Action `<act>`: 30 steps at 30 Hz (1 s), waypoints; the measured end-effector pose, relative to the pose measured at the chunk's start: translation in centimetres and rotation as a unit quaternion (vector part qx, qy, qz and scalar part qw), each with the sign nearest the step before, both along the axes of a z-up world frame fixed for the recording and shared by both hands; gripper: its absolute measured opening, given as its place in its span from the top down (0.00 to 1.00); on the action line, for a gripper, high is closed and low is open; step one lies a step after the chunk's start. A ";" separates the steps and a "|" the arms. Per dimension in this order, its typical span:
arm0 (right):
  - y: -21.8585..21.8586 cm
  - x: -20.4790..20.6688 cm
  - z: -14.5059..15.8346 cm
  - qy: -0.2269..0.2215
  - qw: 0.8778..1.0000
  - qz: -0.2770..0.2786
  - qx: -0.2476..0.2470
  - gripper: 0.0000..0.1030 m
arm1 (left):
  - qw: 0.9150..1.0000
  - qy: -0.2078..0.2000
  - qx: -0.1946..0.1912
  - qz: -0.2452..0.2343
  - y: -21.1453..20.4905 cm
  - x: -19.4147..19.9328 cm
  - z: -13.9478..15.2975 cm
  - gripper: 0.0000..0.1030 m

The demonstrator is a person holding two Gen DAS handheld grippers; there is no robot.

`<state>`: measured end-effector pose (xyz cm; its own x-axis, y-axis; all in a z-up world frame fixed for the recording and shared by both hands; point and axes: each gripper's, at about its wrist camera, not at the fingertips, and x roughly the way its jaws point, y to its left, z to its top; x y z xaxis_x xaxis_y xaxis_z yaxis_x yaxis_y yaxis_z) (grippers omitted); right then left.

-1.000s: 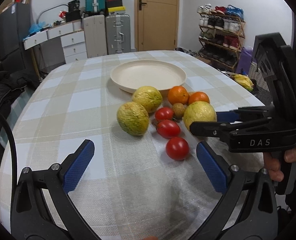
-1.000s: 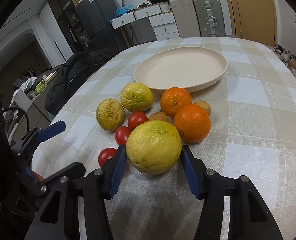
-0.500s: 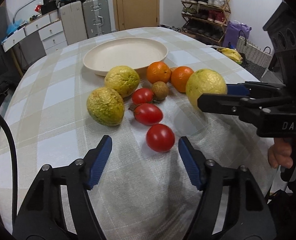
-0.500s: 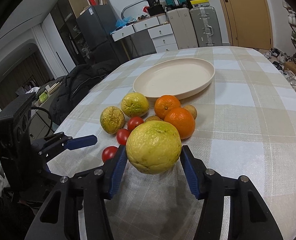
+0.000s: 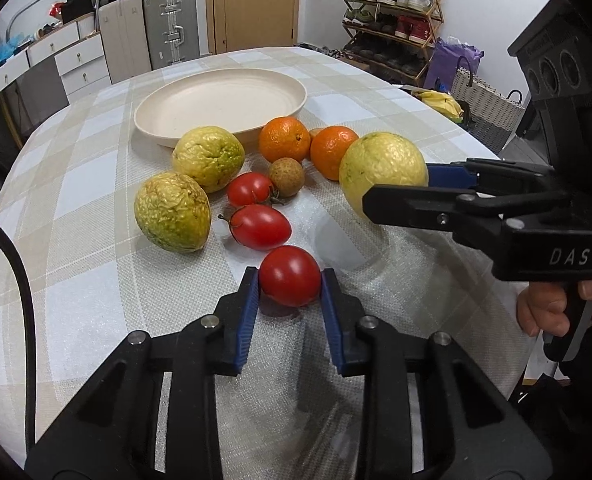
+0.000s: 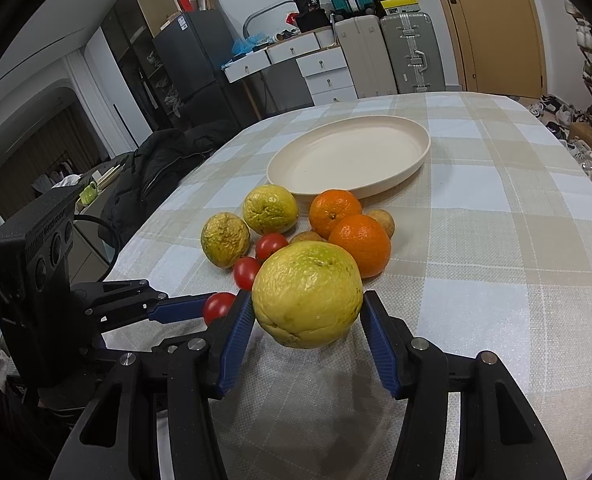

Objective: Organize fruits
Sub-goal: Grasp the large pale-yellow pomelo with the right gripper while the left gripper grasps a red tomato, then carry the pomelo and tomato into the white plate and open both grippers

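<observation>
Left gripper (image 5: 290, 286) is clamping its blue pads on the nearest tomato (image 5: 290, 276), which is sitting on the checked tabletop (image 5: 76, 280). Right gripper (image 6: 307, 312) is gripping a large yellow-green fruit (image 6: 307, 294), holding it clear above the cloth. Remaining fruits are lying clustered just beyond, in front of the cream plate (image 6: 375, 190).
</observation>
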<state>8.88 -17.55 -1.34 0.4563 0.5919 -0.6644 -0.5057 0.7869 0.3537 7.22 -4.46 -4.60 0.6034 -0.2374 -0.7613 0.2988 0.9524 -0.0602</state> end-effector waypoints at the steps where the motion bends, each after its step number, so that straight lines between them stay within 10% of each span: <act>1: 0.0 0.0 0.0 -0.001 1.000 0.001 0.001 0.46 | 1.000 -0.002 -0.002 0.000 0.2 -0.1 0.0 0.73; 30: -1.2 1.2 3.9 -0.075 0.996 -0.023 0.041 0.46 | 0.986 -0.118 -0.060 0.099 5.6 1.3 5.7 0.73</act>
